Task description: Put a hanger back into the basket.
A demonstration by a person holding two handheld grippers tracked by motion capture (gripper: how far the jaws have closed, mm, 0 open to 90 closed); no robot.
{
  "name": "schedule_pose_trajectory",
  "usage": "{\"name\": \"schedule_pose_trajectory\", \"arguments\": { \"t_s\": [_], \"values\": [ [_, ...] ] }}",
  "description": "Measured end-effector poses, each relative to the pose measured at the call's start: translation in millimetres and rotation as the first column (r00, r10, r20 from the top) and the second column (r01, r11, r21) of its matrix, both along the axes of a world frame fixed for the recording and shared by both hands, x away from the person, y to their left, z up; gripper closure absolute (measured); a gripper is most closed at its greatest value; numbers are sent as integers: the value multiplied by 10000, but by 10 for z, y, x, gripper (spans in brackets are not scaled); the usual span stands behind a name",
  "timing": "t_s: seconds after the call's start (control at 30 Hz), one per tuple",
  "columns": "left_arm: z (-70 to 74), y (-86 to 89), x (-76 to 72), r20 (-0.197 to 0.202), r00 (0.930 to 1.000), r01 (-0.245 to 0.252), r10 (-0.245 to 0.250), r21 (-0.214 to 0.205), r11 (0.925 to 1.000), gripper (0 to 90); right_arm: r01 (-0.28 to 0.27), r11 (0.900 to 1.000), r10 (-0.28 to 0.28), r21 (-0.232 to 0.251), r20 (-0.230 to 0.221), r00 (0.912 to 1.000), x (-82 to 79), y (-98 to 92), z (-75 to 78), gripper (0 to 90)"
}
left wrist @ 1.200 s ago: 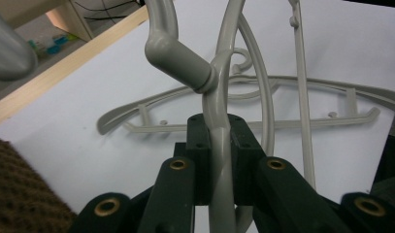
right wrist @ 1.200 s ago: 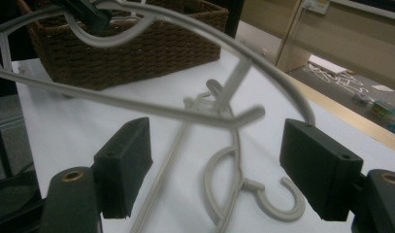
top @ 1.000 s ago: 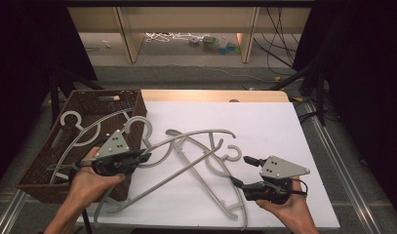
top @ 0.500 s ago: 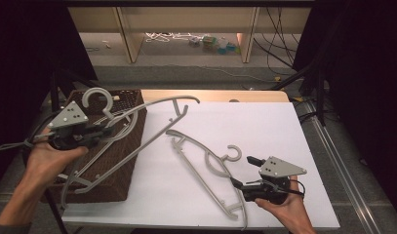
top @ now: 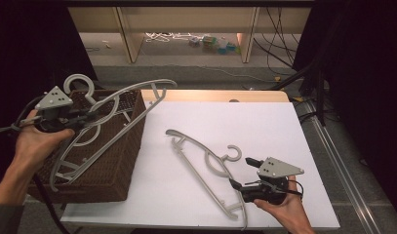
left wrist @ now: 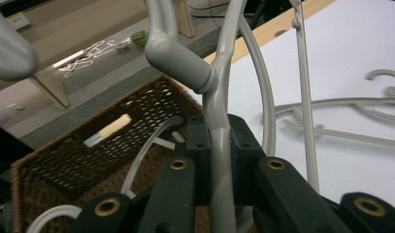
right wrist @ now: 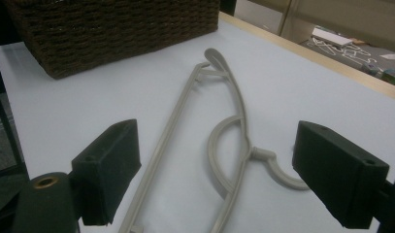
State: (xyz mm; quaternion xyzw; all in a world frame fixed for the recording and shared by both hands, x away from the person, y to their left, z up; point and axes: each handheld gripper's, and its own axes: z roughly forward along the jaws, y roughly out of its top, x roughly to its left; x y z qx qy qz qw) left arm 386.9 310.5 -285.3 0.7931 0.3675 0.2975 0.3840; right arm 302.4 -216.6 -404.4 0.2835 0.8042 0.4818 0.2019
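1. Carried since a second ago from the middle of the table over to the wicker basket at 9 o'clock: one grey hanger, now raised and tilted above the basket, its far arm reaching out past the rim toward 1 o'clock.
2. Unmoved on the white table top: the second hanger, lying flat at 5 o'clock, hook pointing toward the right hand.
3. Already in the basket: at least one more pale hanger, seen in the left gripper view.
4. Left hand-held gripper: clamped tight on the carried hanger's neck, just below its hook.
5. Right hand-held gripper: jaws wide apart after just opening, nothing pinched, the lying hanger's curved arm between them without touching.
6. Likely trouble: long arms catching on the basket rim or tangling with the hanger inside, because of the tilt and overhang.
7. Also possible: a glancing close on the flat hanger, pushing it across the smooth sheet rather than lifting it.
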Motion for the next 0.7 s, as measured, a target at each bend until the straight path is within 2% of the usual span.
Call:
{"name": "schedule_pose_trajectory", "arguments": {
  "t_s": [0.03, 0.07, 0.13, 0.2, 0.23, 0.27, 0.33, 0.37, 0.4, 0.43, 0.47, 0.53, 0.57, 0.7],
  "values": [
    [-13, 20, 26, 55, 9998, -169, 170, -122, 9998, 820, -14, 10000, 14, -25, -51, 10000, 2, -4, 3, 183],
    [-12, 67, 54, 71, 9998, -172, 171, 197, 9997, 820, 1, 10000, -1, -31, -39, 10000, 4, -4, 2, 183],
    [-37, 120, 89, 55, 9986, -518, 517, 196, 9985, 820, 61, 10000, -61, 43, 49, 10000, 3, 3, -9, 184],
    [-44, 192, 123, -4, 9978, -659, 660, 557, 9963, 820, -20, 10000, 20, -62, -29, 10000, 7, -8, -4, 185],
    [-44, 192, 123, -4, 9978, -659, 660, 557, 9963, 820, -20, 10000, 20, -62, -29, 10000, 7, -8, -4, 185],
    [-88, 235, 163, 146, 9950, -992, 988, 281, 9947, 820, -14, 10000, 13, -82, -31, 10000, 8, -4, -6, 185],
    [-126, 298, 200, 53, 9939, -1101, 1100, 254, 9936, 820, -20, 10000, 20, -90, -23, 10000, 4, -1, -9, 188],
    [-126, 298, 200, 53, 9939, -1101, 1100, 254, 9936, 820, -25, 10000, 25, -89, -31, 10000, 4, -2, -10, 188],
    [-170, 358, 240, 2, 9924, -1227, 1228, 445, 9914, 820, -20, 9999, 20, -98, -42, 10000, 7, -4, -11, 188],
    [-190, 370, 252, -49, 9907, -1358, 1361, 358, 9901, 820, -13, 9999, 12, -121, -90, 10000, 10, -5, -13, 188],
    [-189, 403, 259, -105, 9914, -1293, 1303, 659, 9894, 820, 44, 10000, -44, -18, 14, 10000, 12, 3, -25, 188],
    [-214, 438, 274, -110, 9903, -1378, 1387, 618, 9885, 820, 17, 10000, -17, -66, -31, 10000, 15, -5, -28, 188],
    [-239, 442, 281, -69, 9888, -1489, 1492, 354, 9882, 820, -8, 9999, 7, -123, -130, 9999, 15, -14, -23, 188],
    [-289, 525, 295, -124, 9854, -1689, 1697, 507, 9843, 820, -27, 9999, 25, -130, -144, 9999, 16, -18, -27, 188]
  ]
}}
